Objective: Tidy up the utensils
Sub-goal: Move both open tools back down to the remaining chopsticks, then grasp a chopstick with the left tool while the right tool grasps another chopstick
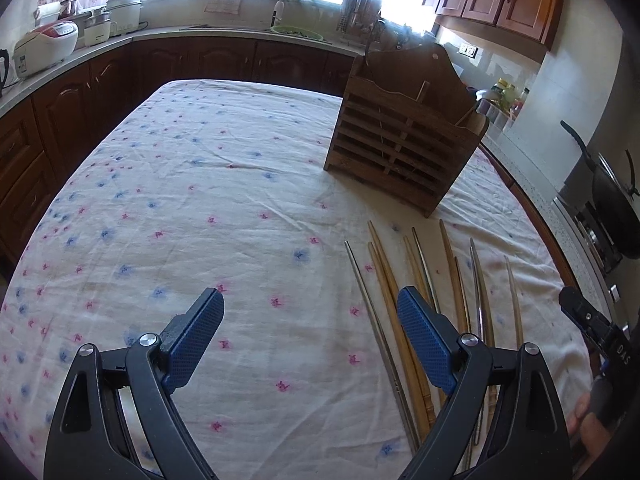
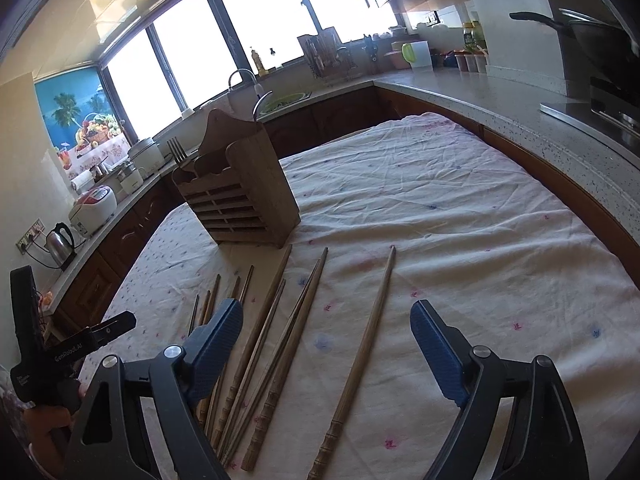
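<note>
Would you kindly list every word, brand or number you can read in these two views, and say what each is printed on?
"GenRobot.AI": on the left gripper's black body, right wrist view.
Smaller print lower on that body: too small to read.
White letters on the right gripper's body, left wrist view: upside down, not legible.
Fruit poster and rice cooker: no readable text.
</note>
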`<state>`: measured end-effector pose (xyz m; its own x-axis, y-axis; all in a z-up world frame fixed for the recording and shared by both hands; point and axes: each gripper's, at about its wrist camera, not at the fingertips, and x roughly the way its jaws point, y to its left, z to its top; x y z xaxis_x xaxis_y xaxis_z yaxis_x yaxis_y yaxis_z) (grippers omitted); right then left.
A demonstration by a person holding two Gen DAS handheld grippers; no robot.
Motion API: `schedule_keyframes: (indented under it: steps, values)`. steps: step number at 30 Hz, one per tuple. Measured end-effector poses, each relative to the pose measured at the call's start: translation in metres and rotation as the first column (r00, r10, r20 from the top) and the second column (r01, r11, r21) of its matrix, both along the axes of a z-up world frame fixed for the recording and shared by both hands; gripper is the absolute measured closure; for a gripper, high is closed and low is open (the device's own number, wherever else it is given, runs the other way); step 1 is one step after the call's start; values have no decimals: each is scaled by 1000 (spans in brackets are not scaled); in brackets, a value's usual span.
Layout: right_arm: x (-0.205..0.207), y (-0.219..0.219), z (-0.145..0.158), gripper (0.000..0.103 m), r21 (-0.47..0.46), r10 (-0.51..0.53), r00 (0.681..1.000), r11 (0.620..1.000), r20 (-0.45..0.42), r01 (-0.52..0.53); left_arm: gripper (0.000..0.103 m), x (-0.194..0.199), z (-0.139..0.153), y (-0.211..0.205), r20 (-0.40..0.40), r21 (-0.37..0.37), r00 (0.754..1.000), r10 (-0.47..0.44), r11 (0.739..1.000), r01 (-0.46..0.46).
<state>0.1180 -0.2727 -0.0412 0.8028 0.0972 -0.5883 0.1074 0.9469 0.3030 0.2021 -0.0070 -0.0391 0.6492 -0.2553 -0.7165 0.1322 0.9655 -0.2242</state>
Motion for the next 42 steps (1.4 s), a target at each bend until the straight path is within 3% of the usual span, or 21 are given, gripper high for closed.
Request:
schedule_keyframes:
  steps: [14,18,21,28,30,32,34,36,42]
  values:
    - [82,18,-7,63,29,96,991,995,-93,-93,43,53,-12,-36,-87,47,992,-88,995,92]
    - [112,30,-16,68,34,132,983,991,-127,-129,62,68,-22,-41,-136,56,986,-100,993,108]
    - [131,37,-24,71,23,148,975,989,-165,-146,67,73,-28,-44,-157,66,981,-110,990,122]
    - [157,60,-46,74,-91,166,953,977,-253,-194,67,69,-31,-60,-117,145,984,-137,977,153]
    - [159,68,-47,75,-158,161,951,966,-263,-207,81,68,-31,-66,-99,177,984,-150,970,166]
    - [160,75,-48,84,-212,150,952,955,-266,-210,92,68,-32,-70,-87,196,982,-168,964,182]
    - [161,78,-48,93,-245,144,953,946,-267,-211,95,69,-32,-71,-88,180,980,-180,964,193]
    - [161,76,-48,94,-227,147,953,951,-265,-209,97,70,-30,-67,-96,151,978,-186,968,199]
    - [143,61,-26,96,-78,166,967,980,-193,-184,99,60,-13,-38,-79,47,977,-198,978,202]
